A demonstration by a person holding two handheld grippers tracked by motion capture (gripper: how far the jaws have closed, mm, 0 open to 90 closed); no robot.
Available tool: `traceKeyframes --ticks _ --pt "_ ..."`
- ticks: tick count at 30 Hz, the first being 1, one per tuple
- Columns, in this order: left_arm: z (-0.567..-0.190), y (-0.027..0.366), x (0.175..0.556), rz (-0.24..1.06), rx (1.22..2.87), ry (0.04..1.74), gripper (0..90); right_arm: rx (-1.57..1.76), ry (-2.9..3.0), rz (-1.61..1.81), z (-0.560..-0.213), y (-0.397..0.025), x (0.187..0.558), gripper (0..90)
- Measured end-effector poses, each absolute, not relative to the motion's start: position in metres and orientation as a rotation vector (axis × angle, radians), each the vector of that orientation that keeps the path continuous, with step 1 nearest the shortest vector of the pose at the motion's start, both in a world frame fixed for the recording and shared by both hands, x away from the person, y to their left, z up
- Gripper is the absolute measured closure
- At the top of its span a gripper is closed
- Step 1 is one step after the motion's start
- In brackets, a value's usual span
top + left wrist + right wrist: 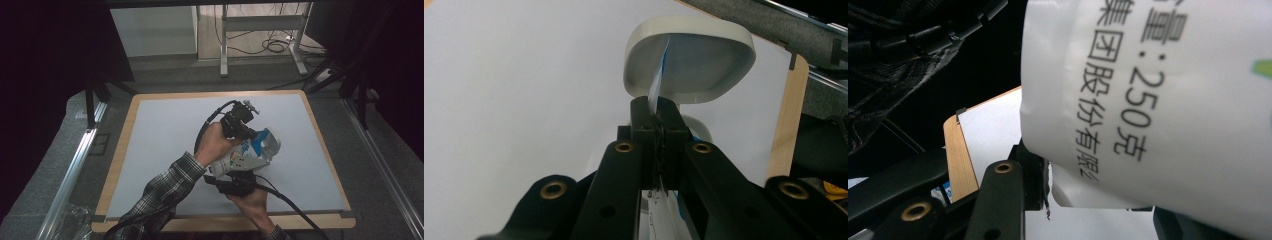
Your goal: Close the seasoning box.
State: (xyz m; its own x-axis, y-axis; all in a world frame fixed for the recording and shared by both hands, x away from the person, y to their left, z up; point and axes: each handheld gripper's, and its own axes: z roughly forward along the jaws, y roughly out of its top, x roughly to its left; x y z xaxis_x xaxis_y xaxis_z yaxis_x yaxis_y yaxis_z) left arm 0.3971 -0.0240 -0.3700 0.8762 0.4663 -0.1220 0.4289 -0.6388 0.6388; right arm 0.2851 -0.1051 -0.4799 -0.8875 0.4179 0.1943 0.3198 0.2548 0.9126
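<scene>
Two grippers grasp one white pouch above the middle of the table.

From the high view the left gripper (248,134) clamps the pouch (248,154) at its upper end while the right gripper (237,181) pinches the lower end, the pouch lying tilted between them over the grey table (160,145). In the left gripper view its jaws are clenched on a thin edge of the pouch (658,87), with a white bowl (704,65) just beyond (seen rim-on). In the right gripper view the jaws nip the printed pouch's (1158,100) bottom corner.
</scene>
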Motion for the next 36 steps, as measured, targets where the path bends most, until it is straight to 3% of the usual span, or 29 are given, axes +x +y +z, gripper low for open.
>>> traceKeyframes --ticks 36 --pt "-0.3692 -0.0253 0.3966 0.069 2.354 0.638 88.7 0.713 2.411 1.730 -0.4790 -0.1045 0.2849 61.2"
